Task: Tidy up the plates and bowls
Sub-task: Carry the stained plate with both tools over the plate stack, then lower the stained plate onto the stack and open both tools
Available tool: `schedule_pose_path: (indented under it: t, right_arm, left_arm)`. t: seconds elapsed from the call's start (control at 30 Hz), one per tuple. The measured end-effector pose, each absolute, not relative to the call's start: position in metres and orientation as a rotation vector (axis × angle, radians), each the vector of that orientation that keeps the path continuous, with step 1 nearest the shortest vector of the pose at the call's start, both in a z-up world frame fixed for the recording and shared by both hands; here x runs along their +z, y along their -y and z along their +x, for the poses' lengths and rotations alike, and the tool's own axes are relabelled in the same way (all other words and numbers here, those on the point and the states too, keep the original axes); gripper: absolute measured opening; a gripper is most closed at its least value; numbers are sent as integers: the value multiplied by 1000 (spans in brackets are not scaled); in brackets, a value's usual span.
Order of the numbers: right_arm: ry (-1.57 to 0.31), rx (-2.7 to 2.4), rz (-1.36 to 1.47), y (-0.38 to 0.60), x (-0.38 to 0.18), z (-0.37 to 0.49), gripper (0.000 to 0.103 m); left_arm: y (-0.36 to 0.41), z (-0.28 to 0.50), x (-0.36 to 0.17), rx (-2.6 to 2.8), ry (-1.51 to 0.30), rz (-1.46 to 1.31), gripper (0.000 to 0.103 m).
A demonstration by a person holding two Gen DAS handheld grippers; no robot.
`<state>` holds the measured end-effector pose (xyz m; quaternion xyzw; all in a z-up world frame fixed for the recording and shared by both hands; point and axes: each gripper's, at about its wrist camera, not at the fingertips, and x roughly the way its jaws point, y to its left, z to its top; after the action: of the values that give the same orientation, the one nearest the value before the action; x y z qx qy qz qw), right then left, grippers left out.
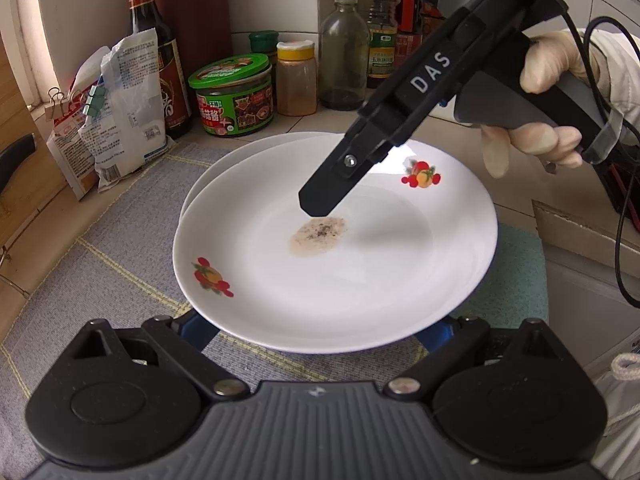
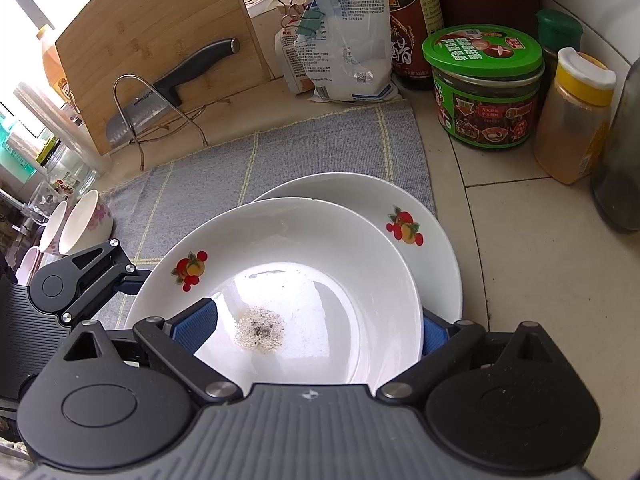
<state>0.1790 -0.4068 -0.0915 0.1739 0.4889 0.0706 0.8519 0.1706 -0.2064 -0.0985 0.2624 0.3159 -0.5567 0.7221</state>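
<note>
**A:** Whereabouts of the plates?

**B:** Stacked off-centre on the grey mat (image 2: 200, 184), on the worktop (image 2: 520, 260). Top plate (image 1: 360, 280) marked by a speckled brown stain (image 1: 318, 236) at its middle. Lower plate (image 2: 360, 192) peeking out at 1 o'clock in the right wrist view.

**A:** And the left tongs (image 1: 316, 332)?

**B:** Spread wide, blue pads at 7 and 5 o'clock of the top plate, tips tucked under its near rim. Clamped on nothing. Contact underneath impossible to tell.

**A:** Right tongs (image 2: 314, 332)?

**B:** Also spread wide, carried by a gloved hand (image 1: 552, 68), angled down over the stain. One pad over the plate's inside at 8 o'clock, the other partly hidden behind the rim at 4 o'clock. Squeezing nothing.

**A:** Anything else nearby?

**B:** Two flowered bowls (image 2: 86, 220) at 9 o'clock, well apart from the plates. Green-lidded jar (image 2: 484, 88) at 1 o'clock.
</note>
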Motion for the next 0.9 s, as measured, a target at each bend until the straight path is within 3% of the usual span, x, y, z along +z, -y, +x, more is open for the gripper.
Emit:
schedule_pose_path:
  t: [0.9]
  right_arm:
    - [-1045, 111, 391, 410, -91, 172, 101]
  left_arm:
    - [210, 174, -99, -1224, -693, 585, 99]
